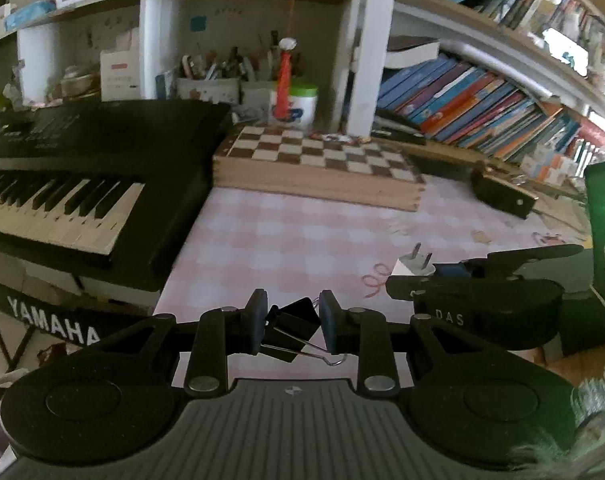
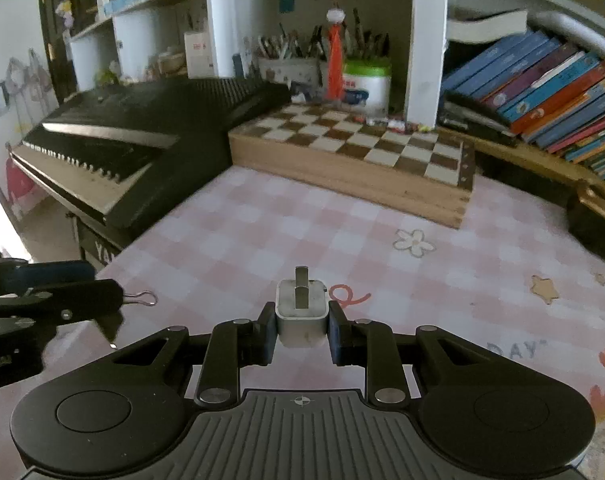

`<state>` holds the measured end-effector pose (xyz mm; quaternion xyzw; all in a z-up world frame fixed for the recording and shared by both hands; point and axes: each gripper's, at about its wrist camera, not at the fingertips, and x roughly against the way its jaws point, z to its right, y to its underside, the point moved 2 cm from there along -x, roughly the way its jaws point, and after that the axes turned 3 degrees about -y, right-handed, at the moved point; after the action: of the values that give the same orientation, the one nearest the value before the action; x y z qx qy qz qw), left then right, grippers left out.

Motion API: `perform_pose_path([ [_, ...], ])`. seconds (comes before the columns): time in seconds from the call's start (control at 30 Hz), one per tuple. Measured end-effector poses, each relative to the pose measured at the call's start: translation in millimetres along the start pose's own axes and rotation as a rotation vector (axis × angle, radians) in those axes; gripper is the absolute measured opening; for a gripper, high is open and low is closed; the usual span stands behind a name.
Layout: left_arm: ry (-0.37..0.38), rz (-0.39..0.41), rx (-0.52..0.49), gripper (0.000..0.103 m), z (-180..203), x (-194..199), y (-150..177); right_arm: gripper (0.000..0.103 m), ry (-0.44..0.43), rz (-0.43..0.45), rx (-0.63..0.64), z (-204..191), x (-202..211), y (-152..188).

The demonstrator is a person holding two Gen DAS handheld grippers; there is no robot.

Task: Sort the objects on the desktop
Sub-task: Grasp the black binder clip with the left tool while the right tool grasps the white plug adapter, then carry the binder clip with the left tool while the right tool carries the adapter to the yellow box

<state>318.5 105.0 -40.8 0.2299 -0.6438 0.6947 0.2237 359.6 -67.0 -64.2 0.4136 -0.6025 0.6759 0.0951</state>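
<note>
- Left wrist view: a black binder clip (image 1: 292, 330) is being clamped between the pads of the left gripper (image 1: 293, 326), held just above the near edge of the pink-checked worktop (image 1: 302, 236). The clip's wire handles are sticking out toward the right pad. The right gripper (image 1: 422, 276) is seen at the right edge.
- Right wrist view: a white plug adapter (image 2: 301, 318) is being gripped by the right gripper (image 2: 301, 330), prongs pointing away, over the worktop's near edge. A chessboard box (image 2: 354, 160) is lying at the far edge beside a keyboard (image 2: 150, 136).
</note>
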Motion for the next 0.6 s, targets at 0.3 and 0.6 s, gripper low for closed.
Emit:
perform_pose_path([
  [0.3, 0.053, 0.034, -0.021, 0.026, 10, 37, 7, 0.025, 0.017, 0.046, -0.036, -5, 47, 6],
  [0.6, 0.100, 0.052, -0.018, 0.026, 8, 87, 23, 0.025, 0.021, 0.051, -0.084, -14, 97, 30],
])
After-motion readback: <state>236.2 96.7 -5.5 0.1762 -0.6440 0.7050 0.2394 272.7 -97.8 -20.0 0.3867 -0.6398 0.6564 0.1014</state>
